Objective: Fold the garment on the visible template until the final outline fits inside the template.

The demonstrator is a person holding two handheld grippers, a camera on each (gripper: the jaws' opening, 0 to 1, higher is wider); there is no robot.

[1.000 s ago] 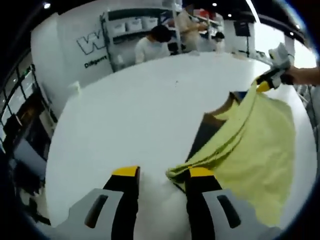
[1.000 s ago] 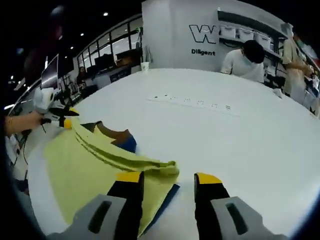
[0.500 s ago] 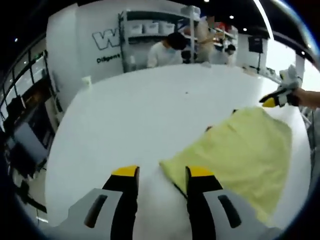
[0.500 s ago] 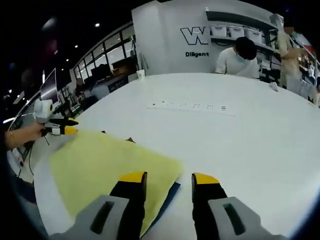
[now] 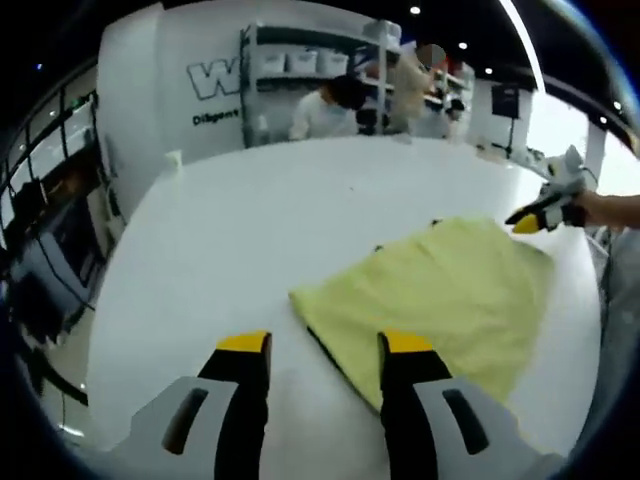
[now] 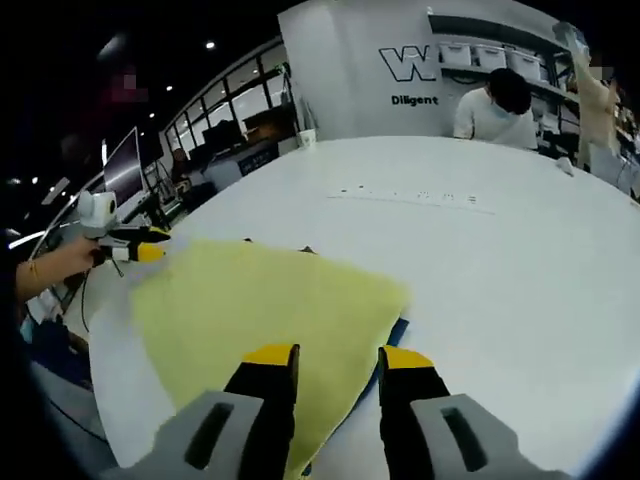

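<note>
Having dropped flat from a bunched lift, the pale yellow cloth garment (image 5: 440,300) lies mid-frame on the white worktop (image 5: 240,240), both tools (image 5: 315,345) (image 6: 335,355) open, empty, fold apparently laid.

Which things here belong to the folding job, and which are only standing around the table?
Belonging to the job:
- yellow garment, lying flat
- dark template, its edge showing under the garment
- left gripper, jaws apart
- right gripper, jaws apart

Only around:
- white table
- long strip on the table
- seated person
- shelves with bins
</note>
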